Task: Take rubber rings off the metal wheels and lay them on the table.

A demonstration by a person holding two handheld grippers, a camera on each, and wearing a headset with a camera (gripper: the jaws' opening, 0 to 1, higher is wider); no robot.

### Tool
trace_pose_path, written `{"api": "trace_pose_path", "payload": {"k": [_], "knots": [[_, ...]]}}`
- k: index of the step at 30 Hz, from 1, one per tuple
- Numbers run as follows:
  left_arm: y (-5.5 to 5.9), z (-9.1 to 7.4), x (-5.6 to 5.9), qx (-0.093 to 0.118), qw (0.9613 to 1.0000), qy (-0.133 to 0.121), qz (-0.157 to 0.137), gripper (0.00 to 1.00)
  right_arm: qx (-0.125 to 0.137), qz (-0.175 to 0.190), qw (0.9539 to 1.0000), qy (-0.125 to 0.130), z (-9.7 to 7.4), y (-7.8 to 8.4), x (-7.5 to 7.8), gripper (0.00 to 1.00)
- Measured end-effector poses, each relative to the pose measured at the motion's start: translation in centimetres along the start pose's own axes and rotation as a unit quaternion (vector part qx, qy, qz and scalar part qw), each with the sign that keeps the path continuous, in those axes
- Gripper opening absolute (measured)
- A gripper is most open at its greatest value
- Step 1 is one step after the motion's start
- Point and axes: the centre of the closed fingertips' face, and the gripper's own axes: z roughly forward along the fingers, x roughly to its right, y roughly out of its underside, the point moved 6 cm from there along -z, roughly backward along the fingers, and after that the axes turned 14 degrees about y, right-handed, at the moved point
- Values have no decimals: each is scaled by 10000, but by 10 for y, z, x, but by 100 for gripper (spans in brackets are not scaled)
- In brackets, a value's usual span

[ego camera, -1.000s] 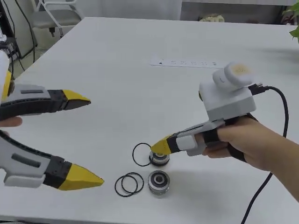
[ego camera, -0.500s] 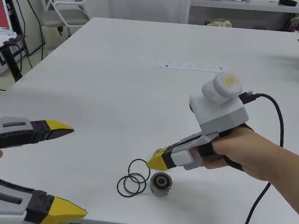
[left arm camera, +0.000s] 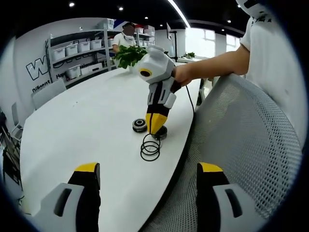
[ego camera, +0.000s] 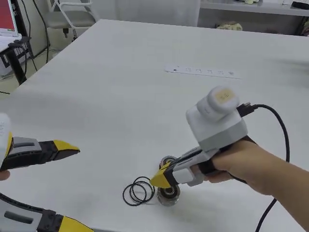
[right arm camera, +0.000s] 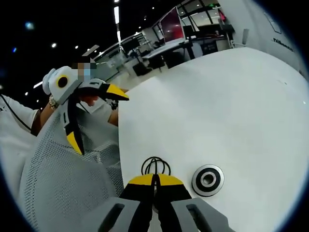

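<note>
- Right gripper: yellow-tipped jaws pressed together at the near grey metal wheel; any ring pinched, cannot tell
- Loose black rubber rings: on the white table, just left of that wheel
- Left gripper: jaws spread wide, near left
- Handling: likely best to peel gently and steady the wheel

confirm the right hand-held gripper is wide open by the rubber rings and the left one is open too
No: the right hand-held gripper is shut by the rubber rings, as the right gripper view shows. The left hand-held gripper is open.
</note>
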Motion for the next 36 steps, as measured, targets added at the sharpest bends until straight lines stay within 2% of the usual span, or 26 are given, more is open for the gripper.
{"api": "trace_pose_path", "payload": {"k": [3,12,20,29,36], "knots": [[2,-2,-3,-54,9999,-111,-40,79,-50,-79,9999,129,2,0,1,0],[2,-2,-3,-43,9999,-127,-58,77,-82,-260,9986,447,4,1,7,0],[3,-2,-3,-54,9999,-144,-72,77,-165,-400,9974,569,7,5,9,0],[3,-3,-4,-32,9998,-170,-76,76,-128,-442,9964,712,8,5,13,4],[2,-2,-3,-7,9998,-161,-88,75,25,-342,9965,762,2,0,18,3]]}}
